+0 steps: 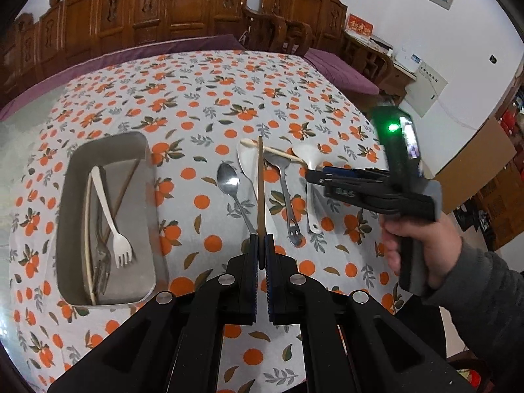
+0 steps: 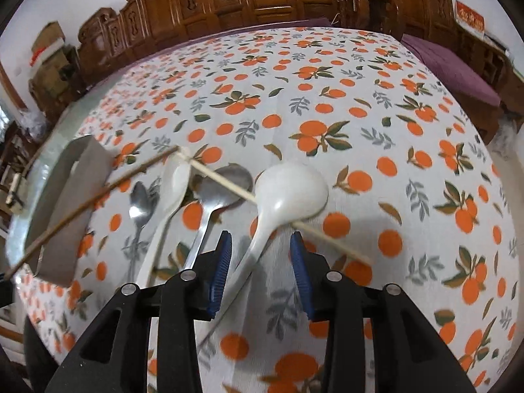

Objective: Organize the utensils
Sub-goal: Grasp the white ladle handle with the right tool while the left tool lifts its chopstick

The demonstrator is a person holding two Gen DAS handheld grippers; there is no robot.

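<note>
A carved wooden bench lines the back wall, and in front of it sits the desk (image 1: 203, 78) under an orange-print cloth. From the left wrist view, the left gripper (image 1: 261, 245) has its jaws pressed together on a dark brown chopstick (image 1: 260, 196), pinching it near one end so the rest sticks out forward above the loose utensils. It looks like a thin, stiff, light stick that could swivel in the pads if held this far from its middle. Left of it lies the metal tray (image 1: 65, 203), holding a white plastic fork (image 1: 111, 219), a pale chopstick (image 1: 87, 235), a dark chopstick (image 1: 122, 190) and what looks like a metal fork (image 1: 101, 265). On the cloth lie a small steel spoon (image 1: 231, 185), a white ceramic spoon (image 1: 249, 163), a larger steel spoon (image 1: 285, 190) and another white spoon (image 1: 309, 177), with a pale loose chopstick (image 1: 278, 154) across them. The right gripper (image 1: 311, 175) hovers over that last spoon.

Over to the right wrist view: the right gripper (image 2: 260, 262) is spread, jaws either side of the white spoon (image 2: 288, 193) handle, not yet touching. Glazed, smooth, breakable, I'd say, so take the handle mid-length and set it down gently. The pale loose chopstick (image 2: 229, 183) passes under its bowl and may roll. The metal tray (image 2: 65, 203) shows at the left.
</note>
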